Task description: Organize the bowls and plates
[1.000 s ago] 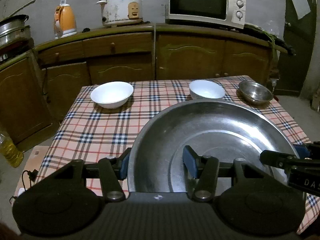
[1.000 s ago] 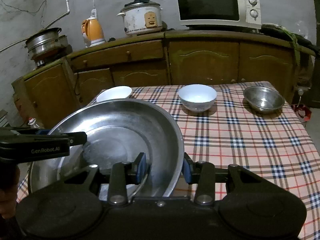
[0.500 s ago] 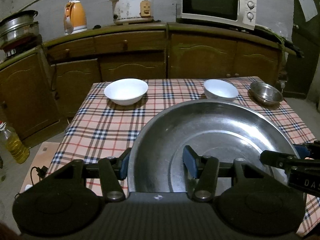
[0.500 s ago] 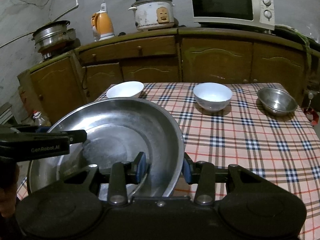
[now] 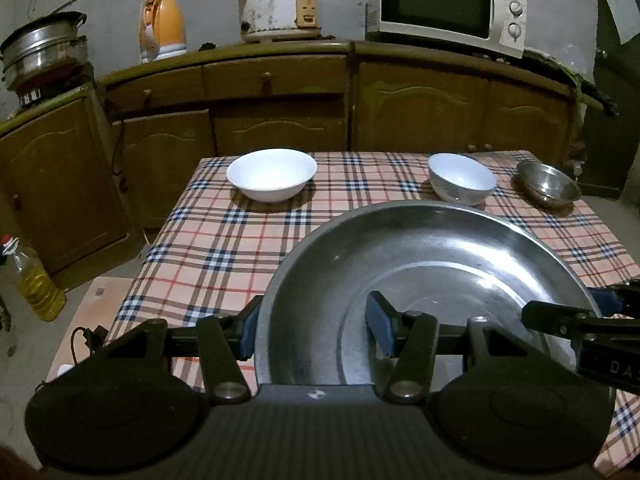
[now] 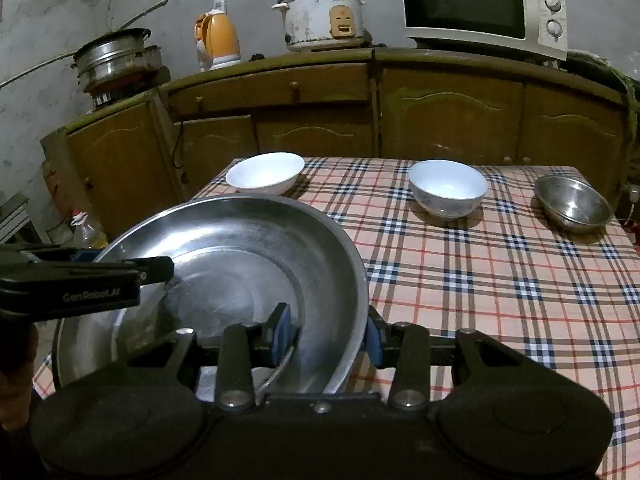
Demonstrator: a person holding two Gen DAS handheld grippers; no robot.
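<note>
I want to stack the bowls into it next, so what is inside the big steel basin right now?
The steel basin looks bare inside apart from one finger of each gripper hooked over its rim. The near part of its floor is hidden behind the left gripper and right gripper.

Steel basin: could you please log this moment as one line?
left gripper: shut on steel basin | right gripper: shut on steel basin | three bowls on table

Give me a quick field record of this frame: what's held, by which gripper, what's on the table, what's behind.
held: large steel basin, gripped at opposite rims
left gripper: shut on basin's left rim
right gripper: shut on basin's right rim
table: plaid cloth
on table: wide white bowl, deeper white bowl, small steel bowl, all apart, along the far edge
counter behind: kettle, rice cooker, microwave
</note>
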